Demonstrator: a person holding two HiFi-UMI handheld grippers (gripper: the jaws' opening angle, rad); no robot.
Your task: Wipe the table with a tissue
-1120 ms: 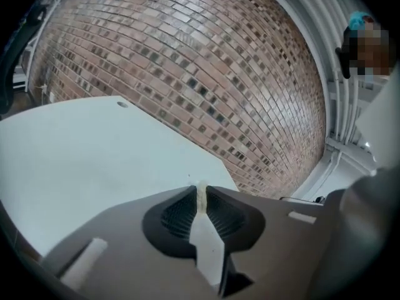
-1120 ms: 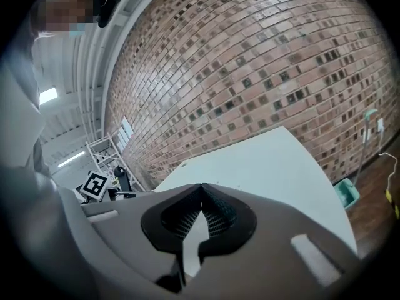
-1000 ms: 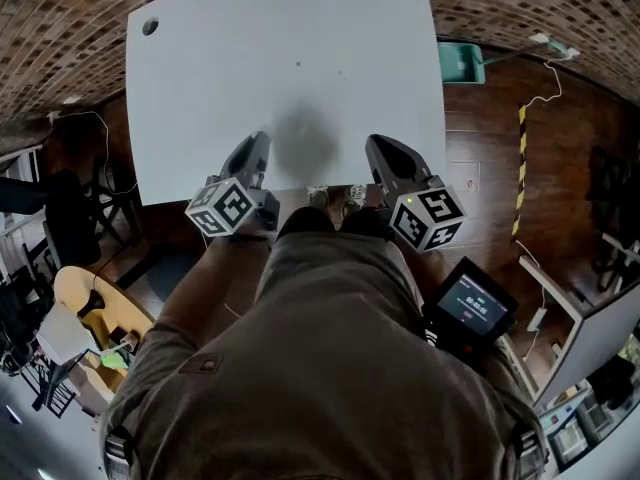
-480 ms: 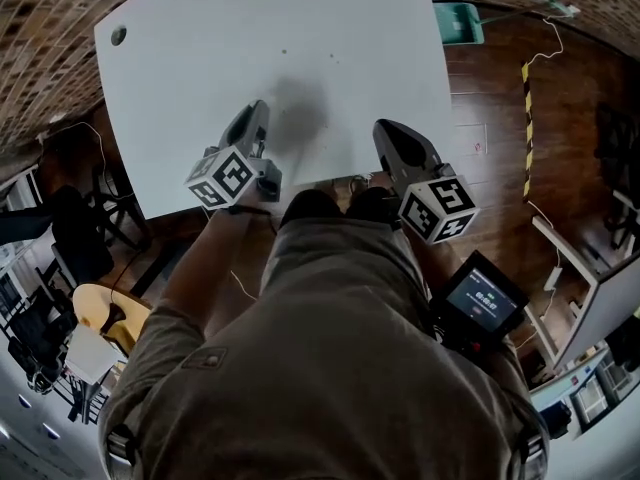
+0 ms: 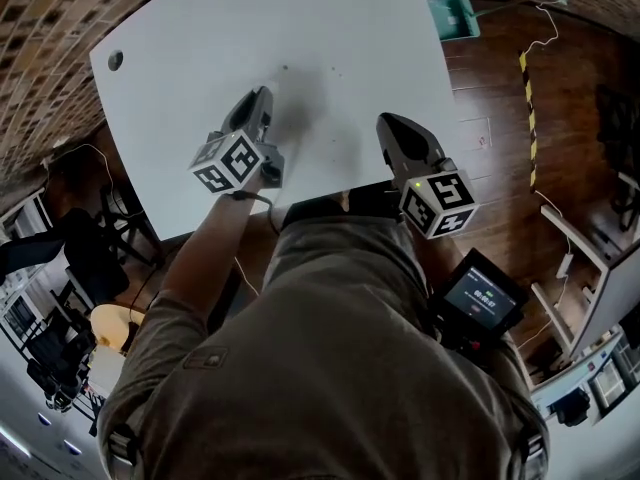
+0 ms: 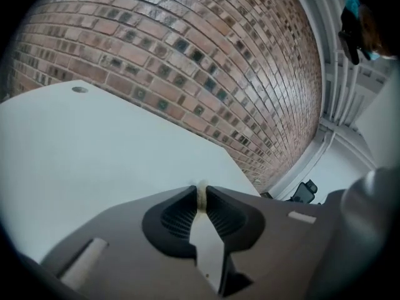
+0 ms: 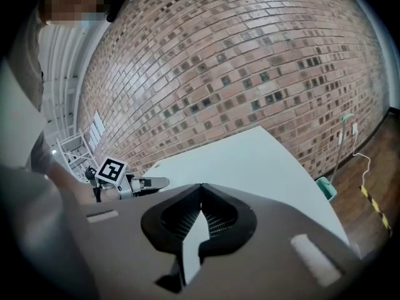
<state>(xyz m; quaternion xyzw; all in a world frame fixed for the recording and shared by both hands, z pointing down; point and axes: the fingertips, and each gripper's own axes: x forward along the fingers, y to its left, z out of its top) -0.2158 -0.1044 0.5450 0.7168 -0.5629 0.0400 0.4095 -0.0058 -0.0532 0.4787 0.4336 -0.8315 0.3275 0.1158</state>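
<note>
Over the near half of the desk (image 5: 330, 28), the person is holding both tongs side by side, well apart. The left tongs (image 5: 263, 100) are pinching their ribbed tips together on a thin, pale, soft-looking sliver, probably the tissue (image 6: 201, 195). Only that narrow edge is showing between the tips, and no other tissue is lying on the desk. The right tongs (image 5: 386, 124) are pressing their tips together on nothing and hanging just inside the desk's near edge.

Judging by this, the wiping is either just starting or between strokes: the left tongs are pointing out across the desktop, and I cannot tell whether the scrap is touching it. The next move is likely calling for lowering the left tips until the tissue is lying flat on the surface, then sweeping toward the few dark specks (image 5: 287, 66) farther out. With so little paper protruding, hard plastic may be rubbing the top instead.

The desktop is looking smooth, matte, pale grey-white and rectangular, with a small round hole (image 5: 115, 60) near its far left corner. A brick wall (image 6: 206, 49) is rising behind it, and dark wood floor (image 5: 500, 98) is showing to the right.
</note>
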